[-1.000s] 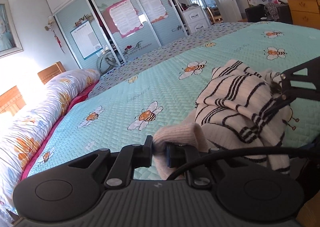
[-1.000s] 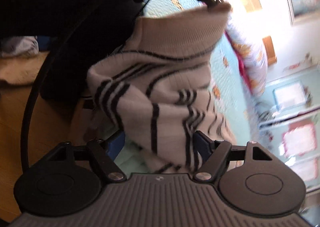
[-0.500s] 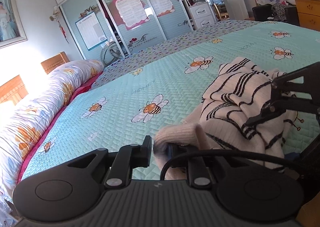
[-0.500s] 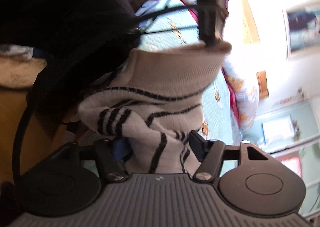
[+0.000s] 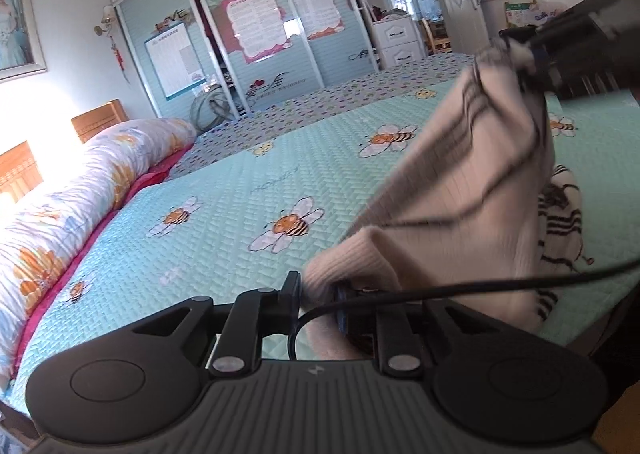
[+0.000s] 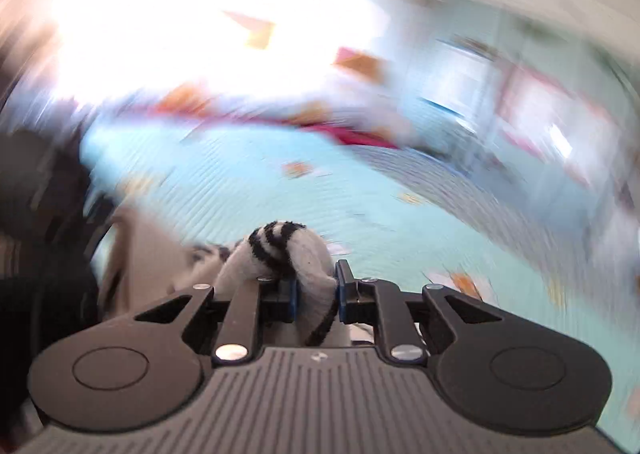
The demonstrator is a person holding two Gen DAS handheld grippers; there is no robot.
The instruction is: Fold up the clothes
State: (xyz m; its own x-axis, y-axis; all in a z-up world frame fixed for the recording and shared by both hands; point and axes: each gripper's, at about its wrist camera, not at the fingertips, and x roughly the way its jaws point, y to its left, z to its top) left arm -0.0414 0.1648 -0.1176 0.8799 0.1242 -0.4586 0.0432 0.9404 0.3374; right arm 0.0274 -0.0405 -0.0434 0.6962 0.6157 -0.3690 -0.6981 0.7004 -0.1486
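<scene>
Over the near right part of the bed [image 5: 240, 190] we see the striped sweater [image 5: 460, 190] stretched between both tools; the left gripper [image 5: 316, 292] has its fingers clamped on a cream ribbed edge low and near, the right gripper [image 6: 316, 294] pinches a striped fold — raised higher, farther right; the sweater's lower part trails on the bee-print quilt.

striped sweater [image 5: 460, 190] stretched between both grippers
</scene>
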